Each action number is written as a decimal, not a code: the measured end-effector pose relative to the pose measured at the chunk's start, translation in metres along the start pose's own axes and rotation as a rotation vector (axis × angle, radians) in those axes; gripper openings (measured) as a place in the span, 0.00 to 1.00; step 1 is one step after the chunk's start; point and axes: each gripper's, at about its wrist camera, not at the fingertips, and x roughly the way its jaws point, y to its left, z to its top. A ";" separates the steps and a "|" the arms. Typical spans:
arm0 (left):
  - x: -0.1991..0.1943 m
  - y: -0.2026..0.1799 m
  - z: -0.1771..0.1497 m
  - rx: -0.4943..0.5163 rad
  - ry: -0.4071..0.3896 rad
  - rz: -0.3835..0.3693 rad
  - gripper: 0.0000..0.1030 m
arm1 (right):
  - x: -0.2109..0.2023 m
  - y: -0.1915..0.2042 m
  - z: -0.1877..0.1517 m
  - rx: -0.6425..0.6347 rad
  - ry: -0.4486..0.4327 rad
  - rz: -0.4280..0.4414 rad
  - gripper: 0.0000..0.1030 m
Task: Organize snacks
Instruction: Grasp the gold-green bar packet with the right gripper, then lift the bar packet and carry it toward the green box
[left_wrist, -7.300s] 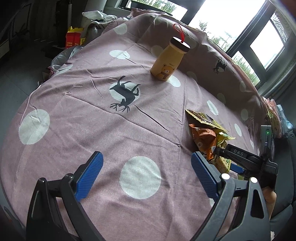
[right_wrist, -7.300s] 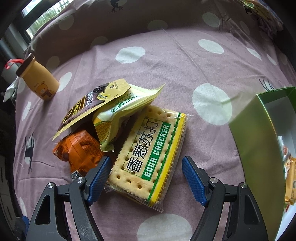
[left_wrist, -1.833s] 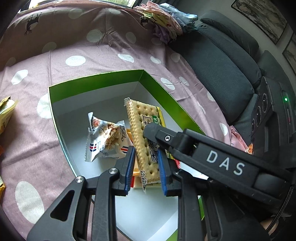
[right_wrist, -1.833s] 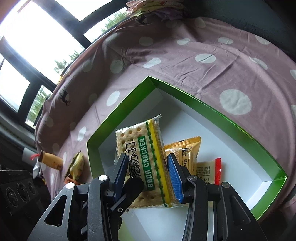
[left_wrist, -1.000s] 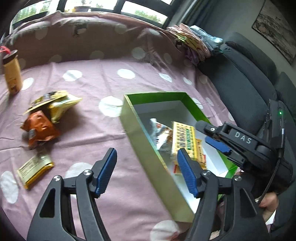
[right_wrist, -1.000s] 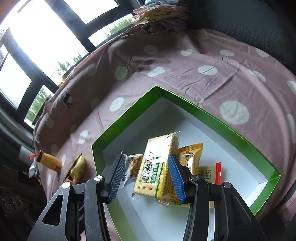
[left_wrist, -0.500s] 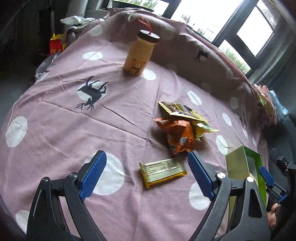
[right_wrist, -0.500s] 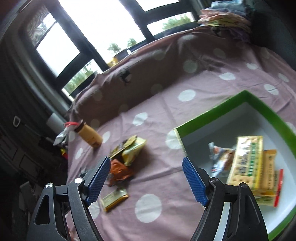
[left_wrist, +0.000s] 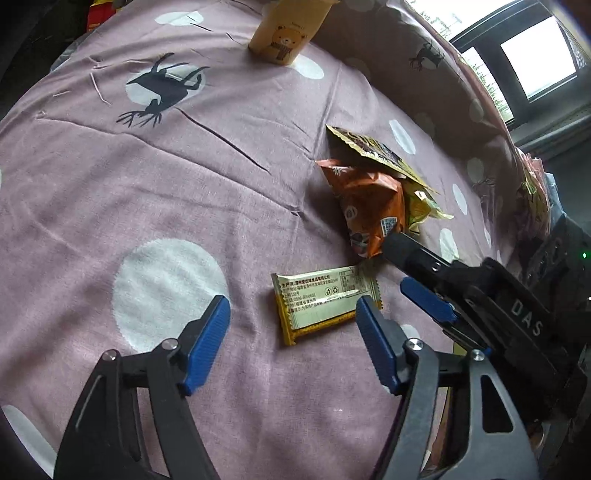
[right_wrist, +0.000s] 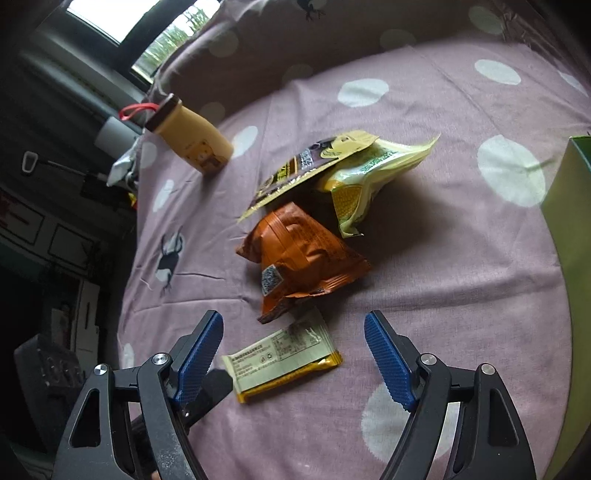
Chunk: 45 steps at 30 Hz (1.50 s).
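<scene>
**Both grippers spread wide over the flat yellow packet**

The flat yellow packet (left_wrist: 325, 303) (right_wrist: 282, 355) serves as the landmark; it lies printed side up on the mauve polka-dot cloth (left_wrist: 147, 192) (right_wrist: 443, 258) that covers the surface.

The left gripper (left_wrist: 293, 345) hovers just short of the packet, its blue fingers (left_wrist: 207, 343) spread wide and holding nothing; its right finger tip sits just beside the packet's near right corner. The right gripper (right_wrist: 293, 360) also has its fingers (right_wrist: 388, 365) wide apart and empty, and the packet lies between them, nearer the left one. In the left wrist view the right gripper (left_wrist: 424, 299) reaches in just to the right of the packet.

Just beyond the packet lies a crumpled orange bag (left_wrist: 369, 206) (right_wrist: 299, 258), its near corner touching or nearly touching the packet's far edge. Behind that bag a pale yellow bag (right_wrist: 369, 170) and a flat brown-and-yellow pouch (left_wrist: 373, 151) (right_wrist: 310, 166) overlap, the pouch on top.

Well beyond the packet stands a cream bottle (left_wrist: 288, 33) (right_wrist: 188, 136) with a bear print and dark cap. Far right of the packet, the green box (right_wrist: 570, 221) shows one wall.
</scene>
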 end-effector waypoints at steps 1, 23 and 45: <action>0.002 -0.001 -0.001 0.000 0.004 0.011 0.59 | 0.005 -0.002 0.001 0.006 0.013 0.005 0.71; 0.001 -0.021 -0.012 0.108 -0.052 0.067 0.23 | 0.007 0.017 -0.023 -0.071 0.009 -0.032 0.44; -0.057 -0.066 -0.030 0.293 -0.304 -0.138 0.27 | -0.091 0.027 -0.038 -0.117 -0.308 -0.004 0.44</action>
